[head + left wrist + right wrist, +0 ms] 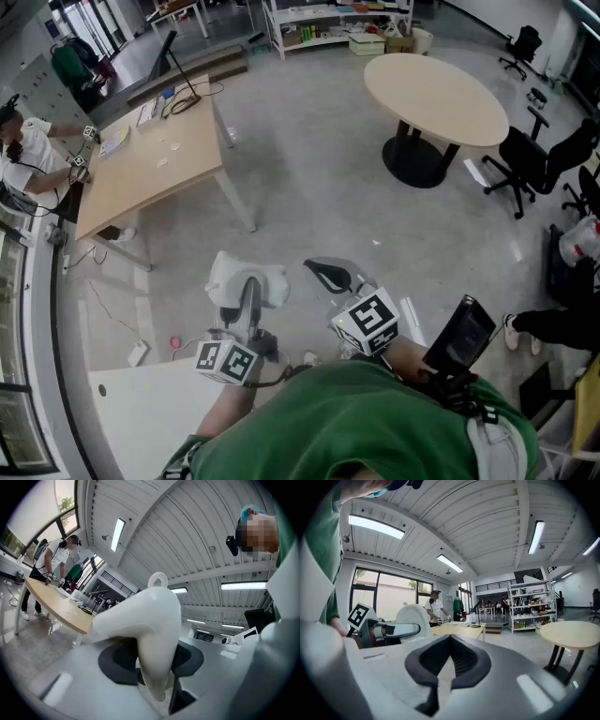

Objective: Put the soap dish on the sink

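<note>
The white soap dish (246, 280) is held up in the air in front of me, with my left gripper (249, 302) shut on it. In the left gripper view the soap dish (150, 620) stands between the dark pads (115, 660) and fills the middle of the picture, with my left gripper (157, 670) clamped on its lower edge. My right gripper (329, 275) hovers just right of it, shut and empty. From the right gripper (443, 670) view, the soap dish (412, 616) shows at the left. No sink is in view.
A white surface (131, 412) lies low at my left. Beyond are a wooden table (155, 159) with a person (23, 155) at it, a round table (436, 94), office chairs (539, 159) at the right and shelves (328, 23) at the back.
</note>
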Available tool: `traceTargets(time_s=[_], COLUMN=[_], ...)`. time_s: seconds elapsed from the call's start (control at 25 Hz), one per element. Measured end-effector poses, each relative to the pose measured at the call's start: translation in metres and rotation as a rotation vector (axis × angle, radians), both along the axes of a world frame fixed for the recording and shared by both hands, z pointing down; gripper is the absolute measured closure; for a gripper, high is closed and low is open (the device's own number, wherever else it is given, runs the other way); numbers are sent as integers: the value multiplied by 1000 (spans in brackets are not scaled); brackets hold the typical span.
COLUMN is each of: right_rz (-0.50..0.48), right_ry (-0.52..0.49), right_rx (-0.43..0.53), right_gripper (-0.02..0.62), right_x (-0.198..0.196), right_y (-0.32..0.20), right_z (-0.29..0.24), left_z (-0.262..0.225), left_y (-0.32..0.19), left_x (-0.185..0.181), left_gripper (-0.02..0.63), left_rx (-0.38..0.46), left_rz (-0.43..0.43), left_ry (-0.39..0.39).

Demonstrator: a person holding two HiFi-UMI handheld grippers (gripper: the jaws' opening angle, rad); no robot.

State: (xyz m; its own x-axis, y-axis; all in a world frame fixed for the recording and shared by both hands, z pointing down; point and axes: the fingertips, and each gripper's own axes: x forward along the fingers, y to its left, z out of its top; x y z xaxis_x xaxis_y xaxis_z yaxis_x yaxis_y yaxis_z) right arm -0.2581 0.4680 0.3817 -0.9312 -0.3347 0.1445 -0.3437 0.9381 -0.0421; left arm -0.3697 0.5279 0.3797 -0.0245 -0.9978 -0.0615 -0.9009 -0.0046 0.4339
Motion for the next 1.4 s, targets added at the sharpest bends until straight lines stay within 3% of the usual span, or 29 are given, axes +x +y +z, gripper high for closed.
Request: traceTargets(time_s=[0.44, 0.72, 1.12, 1.4], right_rz=[23, 92, 266, 315], right_ry=[-15, -71, -100, -104], right_rx=[5, -1, 5, 12], right_gripper=[594, 594, 594, 594], right_x=[10, 25, 98, 147], right_y=[3, -2, -41, -72], right_z=[1, -6, -8, -11], left_z=[6, 9, 6, 2], left_y=[-2, -9, -62, -101], left_x=[8, 18, 75, 123], left_gripper=[453, 453, 453, 452], left_rx=[20, 3, -7, 17], left_rz=[37, 82, 206, 260], left_ry=[0, 5, -2, -10])
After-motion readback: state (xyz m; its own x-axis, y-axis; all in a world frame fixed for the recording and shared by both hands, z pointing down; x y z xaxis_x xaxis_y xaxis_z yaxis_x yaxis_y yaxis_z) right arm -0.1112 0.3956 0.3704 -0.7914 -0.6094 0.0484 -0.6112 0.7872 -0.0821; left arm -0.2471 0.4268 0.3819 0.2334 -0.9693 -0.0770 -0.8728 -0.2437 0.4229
